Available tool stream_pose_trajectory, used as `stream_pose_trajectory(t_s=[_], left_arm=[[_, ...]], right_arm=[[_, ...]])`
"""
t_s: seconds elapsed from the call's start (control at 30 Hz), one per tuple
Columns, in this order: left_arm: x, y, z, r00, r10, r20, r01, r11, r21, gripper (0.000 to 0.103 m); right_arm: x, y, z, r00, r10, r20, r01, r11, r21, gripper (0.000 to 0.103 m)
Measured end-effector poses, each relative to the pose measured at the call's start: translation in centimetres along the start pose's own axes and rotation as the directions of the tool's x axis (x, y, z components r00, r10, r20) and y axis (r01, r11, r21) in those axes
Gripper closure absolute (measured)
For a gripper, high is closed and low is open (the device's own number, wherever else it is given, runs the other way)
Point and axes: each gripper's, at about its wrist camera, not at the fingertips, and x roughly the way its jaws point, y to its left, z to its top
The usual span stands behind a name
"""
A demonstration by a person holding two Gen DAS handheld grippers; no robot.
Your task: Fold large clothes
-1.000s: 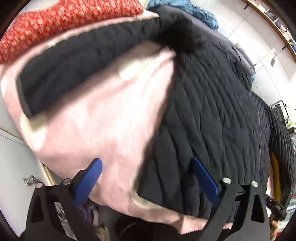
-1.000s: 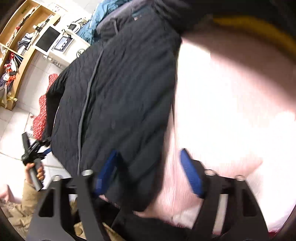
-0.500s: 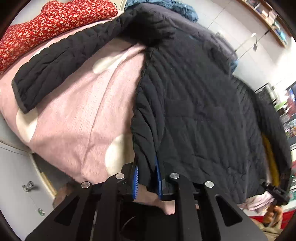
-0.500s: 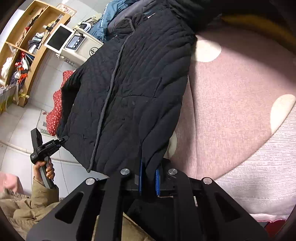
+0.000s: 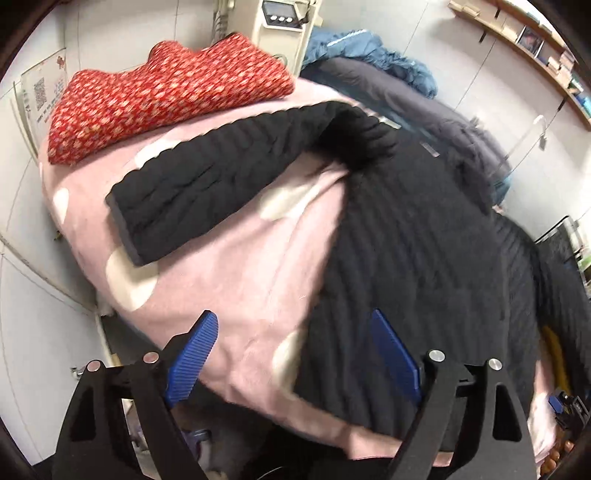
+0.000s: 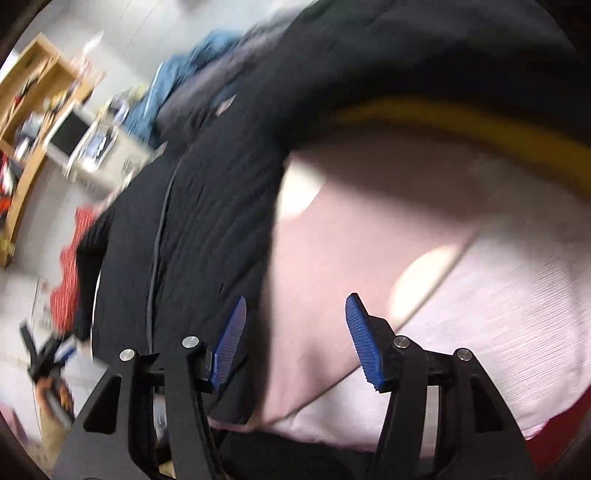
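Observation:
A black quilted jacket (image 5: 424, 258) lies spread on a pink blanket (image 5: 236, 280), one sleeve (image 5: 207, 184) stretched out to the left. My left gripper (image 5: 293, 347) hovers above the jacket's near hem. Its jaws are opening and the pads press on nothing. In the right wrist view the jacket (image 6: 207, 206) fills the left and top. My right gripper (image 6: 295, 332) hangs over the jacket's edge and the blanket (image 6: 461, 295). Its jaws are opening too, with nothing gripped. Each gripper shows small in the other's view: the right gripper (image 5: 565, 406) and the left gripper (image 6: 48, 358).
A folded red floral garment (image 5: 166, 99) rests at the blanket's far left corner. Blue clothing (image 5: 373, 55) and grey clothing (image 5: 424, 107) are piled behind the jacket. A yellow strip (image 6: 461, 125) shows under the jacket. Wooden shelves (image 6: 29, 92) and a white appliance (image 5: 284, 26) stand by the walls.
Half a second ago both grippers were shut on the jacket's near hem. Both have let go, opened wide and risen, and the jacket lies on the blanket.

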Motion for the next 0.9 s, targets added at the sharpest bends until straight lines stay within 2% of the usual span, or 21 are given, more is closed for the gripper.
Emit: stream_pose_trajectory(t_s=[0.17,0.33,0.57,0.73,0.9], left_arm=[[1.8,-4.4,-1.0,0.995,-0.077,-0.063,0.082,0.994,0.078,0.020],[3.3,-10.0,-4.0,0.981,-0.135,-0.140,0.159,0.971,0.178,0.020],[4.2,-14.8,-7.2,0.981,-0.085,-0.177,0.143,0.928,0.344,0.016],[4.7,-15.5,-8.0,0.976,-0.078,-0.205,0.150,0.919,0.364,0.012],[5.3,-15.6,-8.4,0.976,-0.052,-0.213,0.131,0.916,0.379,0.011]], right_arm=[[-2.7,-3.0,1.3,0.988,-0.053,0.143,0.032,0.989,0.143,0.046],[-4.7,-6.1,2.0,0.972,-0.077,0.221,0.012,0.960,0.281,0.046],[-8.3,-7.8,3.9,0.939,-0.132,0.319,0.032,0.953,0.300,0.046],[-9.8,-8.5,4.7,0.924,-0.129,0.359,0.018,0.954,0.298,0.046],[-10.7,-8.6,5.0,0.913,-0.141,0.382,0.021,0.953,0.303,0.050]])
